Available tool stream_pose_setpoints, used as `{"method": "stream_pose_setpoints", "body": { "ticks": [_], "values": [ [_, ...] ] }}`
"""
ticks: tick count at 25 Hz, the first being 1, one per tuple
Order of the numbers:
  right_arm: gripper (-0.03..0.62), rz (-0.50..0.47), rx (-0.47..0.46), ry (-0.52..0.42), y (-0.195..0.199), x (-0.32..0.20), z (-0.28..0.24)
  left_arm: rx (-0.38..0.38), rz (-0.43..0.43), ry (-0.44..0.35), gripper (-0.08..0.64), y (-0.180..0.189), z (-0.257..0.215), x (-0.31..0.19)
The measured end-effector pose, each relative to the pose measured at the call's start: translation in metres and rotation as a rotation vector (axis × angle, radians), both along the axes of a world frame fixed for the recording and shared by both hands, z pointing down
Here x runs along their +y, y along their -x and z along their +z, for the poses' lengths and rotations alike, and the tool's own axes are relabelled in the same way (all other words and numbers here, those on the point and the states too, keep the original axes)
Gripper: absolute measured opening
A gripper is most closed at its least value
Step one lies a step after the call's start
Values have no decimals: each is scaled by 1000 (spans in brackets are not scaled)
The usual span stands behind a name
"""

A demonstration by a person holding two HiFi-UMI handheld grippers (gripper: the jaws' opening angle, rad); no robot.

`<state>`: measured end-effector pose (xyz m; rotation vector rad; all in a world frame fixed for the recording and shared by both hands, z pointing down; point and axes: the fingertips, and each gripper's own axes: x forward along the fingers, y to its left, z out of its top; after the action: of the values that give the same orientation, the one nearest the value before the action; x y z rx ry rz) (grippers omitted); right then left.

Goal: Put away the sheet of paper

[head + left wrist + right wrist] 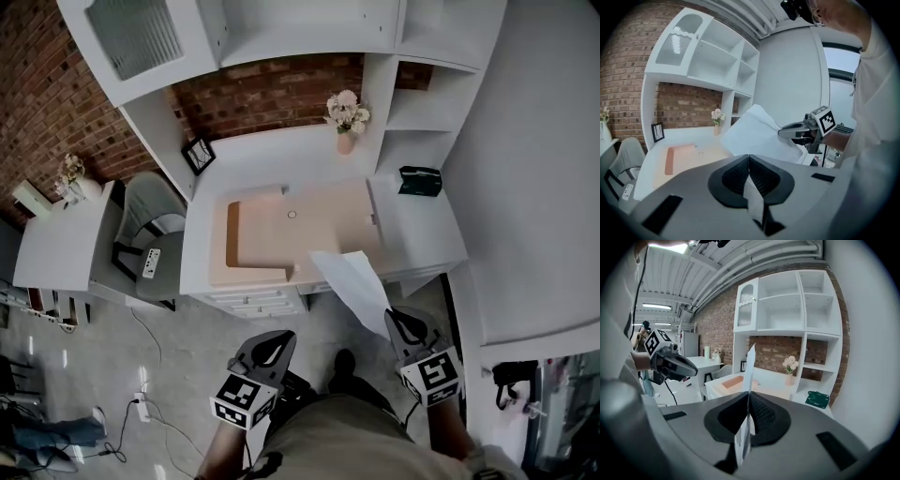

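Sheet of paper is clamped at its near corner by the right gripper, whose jaws are closed flat on it. From there it slopes up and away, and its far edge reaches over the front edge of the desk. In the right gripper view the sheet stands edge-on, rising straight out of the closed jaws. The left gripper is level with the right one, in front of the desk and well apart from the sheet. Its jaws meet at the tips. A pale sliver shows between them behind the tips, and what it is cannot be determined. Both grippers are held over the grey floor, short of the desk front. On the desk top lies a pinkish mat, centred and running toward the desk's left end. A grey chair stands at the desk's left side. A dark green box rests on the desk's right rear part. At the back of the desk a small framed picture leans to the left and a vase of pale flowers stands to the right. White shelving rises above the desk against a brick wall.
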<state>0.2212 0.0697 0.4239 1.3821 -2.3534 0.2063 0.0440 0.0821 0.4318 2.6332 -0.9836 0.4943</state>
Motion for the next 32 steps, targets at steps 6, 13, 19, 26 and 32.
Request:
{"method": "stream_pose_setpoints", "body": {
  "ticks": [6, 13, 19, 26, 32],
  "values": [
    [28, -22, -30, -8, -26, -41, -4, -16, -30, 8, 17, -22, -1, -20],
    [28, -66, -66, -22, -56, -84, -9, -33, -83, -13, 17, -52, -11, -50],
    [28, -99, -90, -31, -75, -108, -7, -70, -111, -14, 17, -68, -16, -59],
    [28, -79, -137, -2, -87, -117, 4, -100, -126, -30, 17, -72, -16, -67],
    [28, -97, -111, -5, -75, -119, 3, -85, -120, -32, 17, -65, -11, -74]
  ]
}}
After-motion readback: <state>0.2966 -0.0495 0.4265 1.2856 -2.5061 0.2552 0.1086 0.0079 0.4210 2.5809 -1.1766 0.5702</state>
